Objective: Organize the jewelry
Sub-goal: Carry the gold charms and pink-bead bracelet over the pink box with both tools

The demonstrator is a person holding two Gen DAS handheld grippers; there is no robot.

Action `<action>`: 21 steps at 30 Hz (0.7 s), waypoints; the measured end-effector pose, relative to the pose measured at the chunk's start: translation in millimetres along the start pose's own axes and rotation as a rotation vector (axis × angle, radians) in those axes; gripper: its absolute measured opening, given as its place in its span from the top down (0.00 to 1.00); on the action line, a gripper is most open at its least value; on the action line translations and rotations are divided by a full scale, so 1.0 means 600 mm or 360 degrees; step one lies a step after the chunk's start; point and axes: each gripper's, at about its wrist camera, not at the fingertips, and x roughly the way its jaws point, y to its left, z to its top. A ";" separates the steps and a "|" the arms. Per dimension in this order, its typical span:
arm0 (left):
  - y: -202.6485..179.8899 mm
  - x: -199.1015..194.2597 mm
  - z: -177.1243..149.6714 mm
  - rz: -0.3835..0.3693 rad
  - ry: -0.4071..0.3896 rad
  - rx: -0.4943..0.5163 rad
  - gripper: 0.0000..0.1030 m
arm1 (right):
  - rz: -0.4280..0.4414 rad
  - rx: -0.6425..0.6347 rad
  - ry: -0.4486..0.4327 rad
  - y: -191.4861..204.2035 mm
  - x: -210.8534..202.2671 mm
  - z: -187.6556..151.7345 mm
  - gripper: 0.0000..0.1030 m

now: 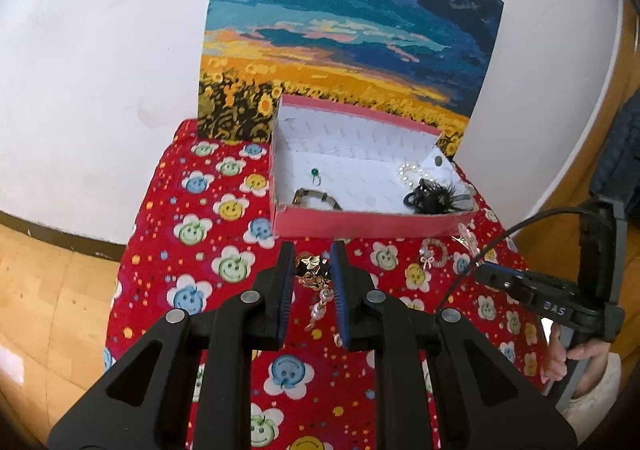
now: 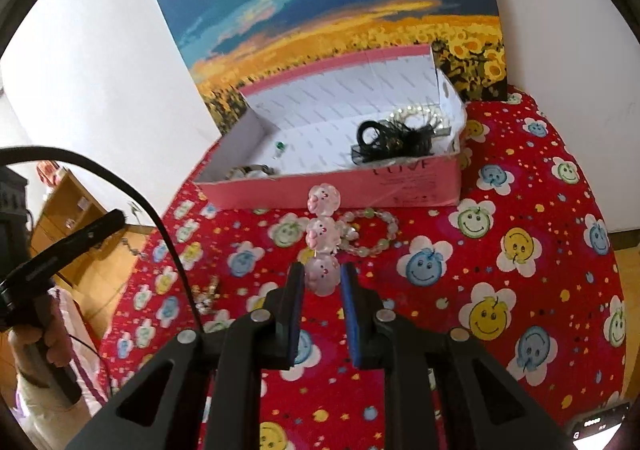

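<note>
Watch [image 1: 316,198] half hidden behind pink box [image 1: 372,223] wall, box lettering [image 2: 404,165] unreadable, painting [image 1: 348,29] top cropped

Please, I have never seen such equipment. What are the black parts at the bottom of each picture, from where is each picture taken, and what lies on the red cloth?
There is no robot here. A person holds one hand tool in each hand, each with two fingers that pinch, and a camera on each tool looks forward along those fingers. One picture comes from the left tool, the other from the right.

The left gripper is shut on a gold earring with pearls. The right gripper is shut on a strand of pink pig beads.

On the red smiley tablecloth stands a pink box holding a black hair tie, a pearl bracelet, a green ring and a watch. A pale bead bracelet lies before the box.
</note>
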 end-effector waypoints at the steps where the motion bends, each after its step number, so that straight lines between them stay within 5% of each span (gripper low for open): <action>1: -0.003 0.001 0.004 0.0000 -0.0004 0.0011 0.84 | 0.0010 -0.0002 -0.0015 0.003 -0.007 0.002 0.81; 11: -0.042 0.024 0.073 0.0019 -0.0060 0.0149 0.84 | 0.0022 -0.0052 -0.0105 0.026 -0.027 0.043 0.81; 21: -0.060 0.114 0.151 0.0089 -0.0105 0.0200 0.84 | -0.0063 -0.0025 -0.0140 0.001 -0.029 0.095 0.81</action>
